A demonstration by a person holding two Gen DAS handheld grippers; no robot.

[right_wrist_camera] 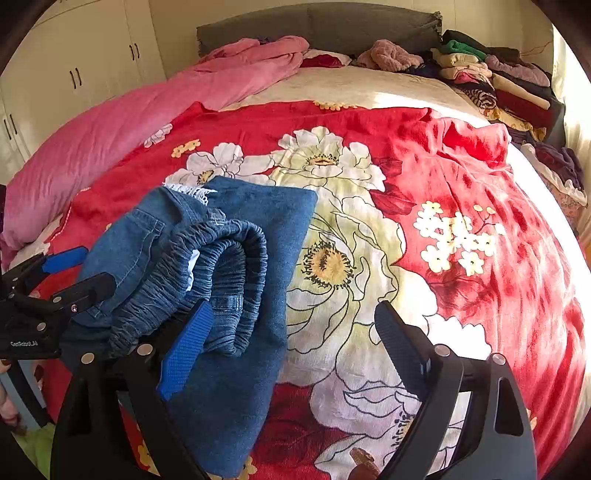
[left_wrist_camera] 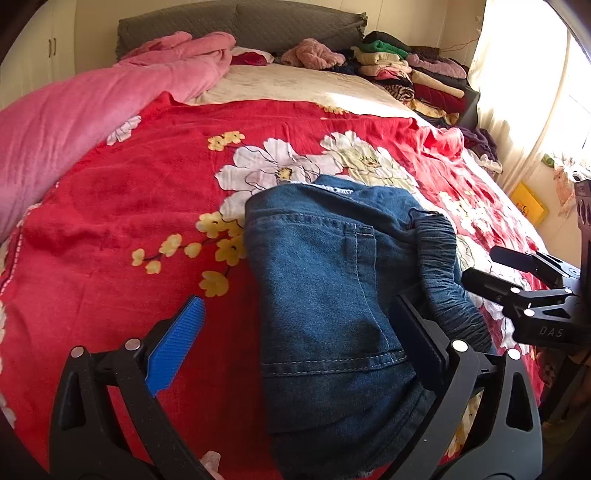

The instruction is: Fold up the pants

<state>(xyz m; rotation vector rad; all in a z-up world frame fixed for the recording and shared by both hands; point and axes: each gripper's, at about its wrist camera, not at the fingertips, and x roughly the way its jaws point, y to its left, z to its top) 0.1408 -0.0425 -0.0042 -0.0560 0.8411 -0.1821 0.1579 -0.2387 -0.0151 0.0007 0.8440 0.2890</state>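
1. Blue denim pants with a gathered elastic waistband [left_wrist_camera: 332, 280] lie folded into a compact bundle on the red floral blanket [left_wrist_camera: 129, 206] that covers the near part of the bed.
2. From the right wrist view the same pants [right_wrist_camera: 236, 295] sit at the lower left, the ruched waistband curled into a loop on top of the folded legs, with a strip of white lace trim [right_wrist_camera: 192, 192] showing at the far edge.
3. Seen from its own camera, the left gripper [left_wrist_camera: 299, 332] is spread wide, its blue ribbed pad [left_wrist_camera: 177, 343] over the blanket to the left of the bundle and its black finger [left_wrist_camera: 417, 332] against the waistband on the right; the denim lies between the fingers, not clamped.
4. Over on the other side, the right gripper [right_wrist_camera: 295, 347] is also wide apart, its blue pad [right_wrist_camera: 188, 350] touching the waistband loop and its black finger [right_wrist_camera: 402, 343] over the white flower print; it holds nothing.
5. Each gripper shows in the other's view, just beside the bundle.
6. A pink plush quilt [left_wrist_camera: 74, 122] lies along the left side of the bed.
7. Stacked folded clothes [left_wrist_camera: 406, 70] fill the far right corner by the grey padded headboard [left_wrist_camera: 240, 22].
8. White cupboard doors [right_wrist_camera: 85, 62] stand behind the bed at left.
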